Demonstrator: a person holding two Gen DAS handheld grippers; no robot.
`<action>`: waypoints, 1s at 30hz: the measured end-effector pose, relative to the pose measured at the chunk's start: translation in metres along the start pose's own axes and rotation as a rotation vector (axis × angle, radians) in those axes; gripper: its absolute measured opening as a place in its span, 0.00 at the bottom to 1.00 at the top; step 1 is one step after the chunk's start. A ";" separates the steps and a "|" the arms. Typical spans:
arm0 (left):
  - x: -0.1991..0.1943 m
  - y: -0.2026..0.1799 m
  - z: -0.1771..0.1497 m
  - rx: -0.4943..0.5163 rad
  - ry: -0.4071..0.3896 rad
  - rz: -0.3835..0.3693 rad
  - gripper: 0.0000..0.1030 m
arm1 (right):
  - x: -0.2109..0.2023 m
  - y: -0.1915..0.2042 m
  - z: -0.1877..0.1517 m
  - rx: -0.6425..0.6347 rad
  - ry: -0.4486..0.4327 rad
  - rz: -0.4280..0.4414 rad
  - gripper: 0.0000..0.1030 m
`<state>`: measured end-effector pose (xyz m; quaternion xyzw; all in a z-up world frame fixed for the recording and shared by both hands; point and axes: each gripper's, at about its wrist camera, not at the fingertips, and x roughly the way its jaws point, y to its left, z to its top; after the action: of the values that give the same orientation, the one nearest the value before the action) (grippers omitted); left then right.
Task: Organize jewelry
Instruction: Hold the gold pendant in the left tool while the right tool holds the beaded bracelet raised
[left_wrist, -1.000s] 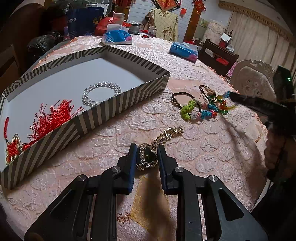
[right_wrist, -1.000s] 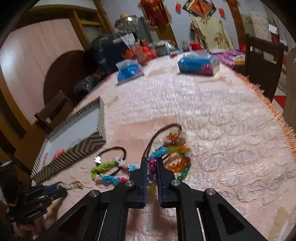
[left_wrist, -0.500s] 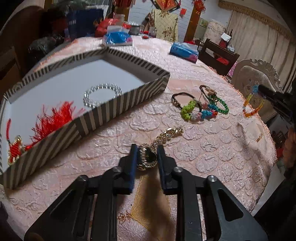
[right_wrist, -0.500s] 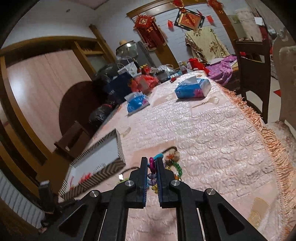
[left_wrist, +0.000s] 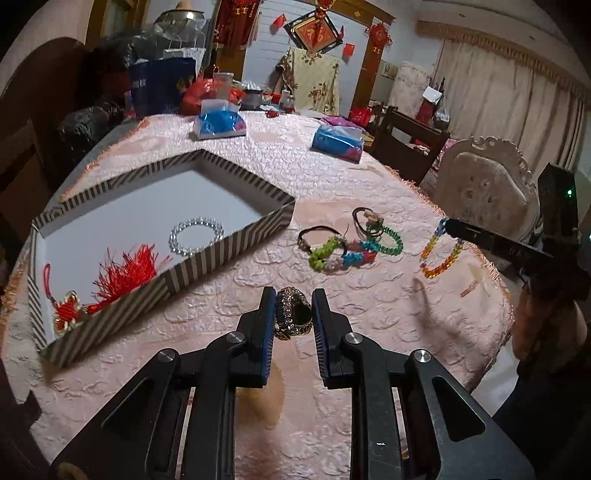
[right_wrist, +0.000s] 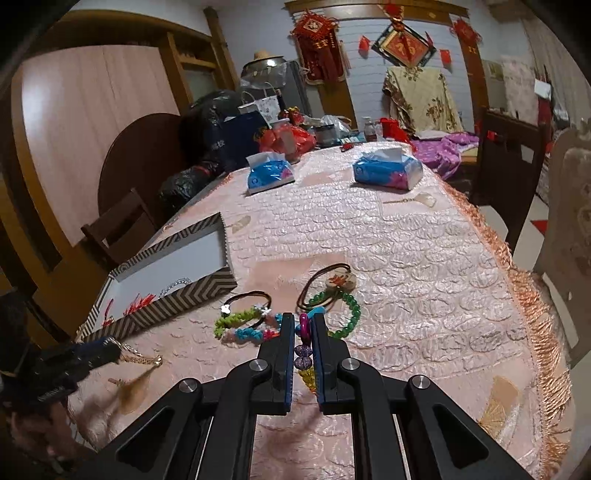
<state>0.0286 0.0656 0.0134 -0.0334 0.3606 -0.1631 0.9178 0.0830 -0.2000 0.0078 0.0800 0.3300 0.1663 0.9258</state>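
A gold-toned, rhinestone-set watch with a dark heart-shaped face (left_wrist: 293, 314) is gripped in the left claw (left_wrist: 293, 314), lifted clear of the pink embossed tabletop (left_wrist: 332, 177), its chain seen dangling in the right wrist view. A bracelet of clear multicoloured beads (right_wrist: 303, 350) is clenched in the right claw (right_wrist: 303, 332) and is seen hanging free in the left wrist view (left_wrist: 439, 251). By this reading, 2 pieces are in transit. Already lodged in the striped, white-floored cardboard tray (left_wrist: 229, 251) are a clear crystal bead bracelet (left_wrist: 195, 236) and a red knotted tassel ornament (left_wrist: 110, 277). Left on the tabletop, beside the tray, are a cluster of braided green, pink and blue bands (left_wrist: 340, 254), a green bead bracelet (left_wrist: 388, 236) and a dark cord with a pendant (right_wrist: 340, 280). The task is judged roughly half done. White characters are printed on a dark blue bag (left_wrist: 159, 85), too small to read; a gold character on a red diamond hanging (left_wrist: 314, 33) is not legible.
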 end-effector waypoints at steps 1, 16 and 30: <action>-0.001 -0.002 0.001 0.002 0.004 0.011 0.17 | -0.001 0.002 -0.001 -0.006 -0.002 0.002 0.08; -0.004 -0.008 -0.007 -0.056 0.047 0.120 0.17 | -0.008 0.030 -0.013 -0.073 0.015 0.007 0.08; -0.005 -0.001 -0.009 -0.072 0.048 0.122 0.17 | -0.002 0.039 -0.014 -0.105 0.036 -0.031 0.08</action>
<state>0.0186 0.0673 0.0097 -0.0403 0.3892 -0.0947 0.9154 0.0629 -0.1643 0.0087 0.0232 0.3384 0.1704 0.9252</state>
